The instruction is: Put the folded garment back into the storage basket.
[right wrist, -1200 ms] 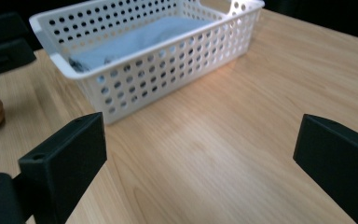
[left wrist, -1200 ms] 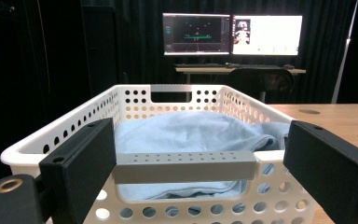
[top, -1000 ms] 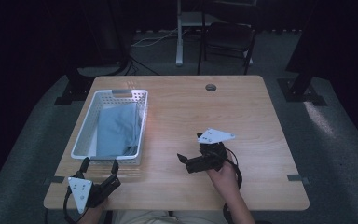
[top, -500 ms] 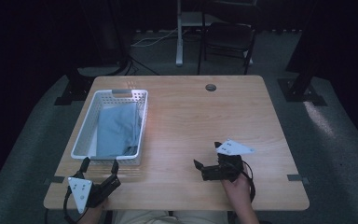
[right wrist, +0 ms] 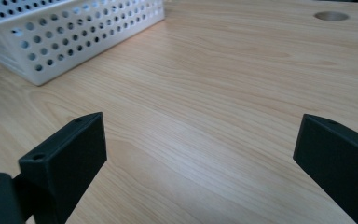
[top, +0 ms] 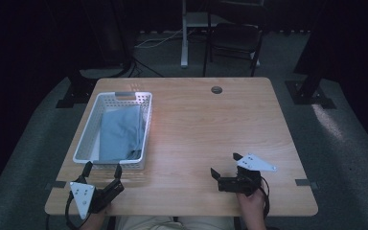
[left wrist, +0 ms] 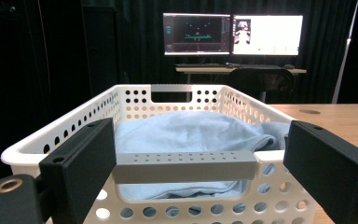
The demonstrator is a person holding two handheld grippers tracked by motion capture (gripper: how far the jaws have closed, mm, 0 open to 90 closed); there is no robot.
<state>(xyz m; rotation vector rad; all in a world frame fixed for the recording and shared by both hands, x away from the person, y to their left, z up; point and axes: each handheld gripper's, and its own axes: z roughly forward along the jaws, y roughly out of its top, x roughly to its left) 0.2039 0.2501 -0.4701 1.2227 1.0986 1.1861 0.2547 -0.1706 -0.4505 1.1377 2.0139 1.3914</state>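
A white perforated basket [top: 89,131] stands on the left side of the wooden table [top: 201,124], with a folded light-blue cloth [top: 120,132] lying inside it. My left gripper [top: 102,168] rests open at the table's front left corner, just short of the basket's near wall. In the left gripper view the basket [left wrist: 135,100] and the cloth [left wrist: 191,133] sit straight ahead between the wide-apart jaws. My right gripper [top: 226,166] is open at the front right, low over bare wood, holding nothing. The right gripper view has the basket's corner [right wrist: 70,32] at the upper left.
A round cable hole [top: 216,89] sits near the table's far edge, also visible as a hole [right wrist: 331,16] in the right gripper view. A chair [top: 235,40] and a stand are behind the table. Two lit monitors [left wrist: 233,34] glow in the dark background.
My right gripper has pulled back toward the table's front right, away from the centre. The left gripper, the basket and the cloth have stayed put.
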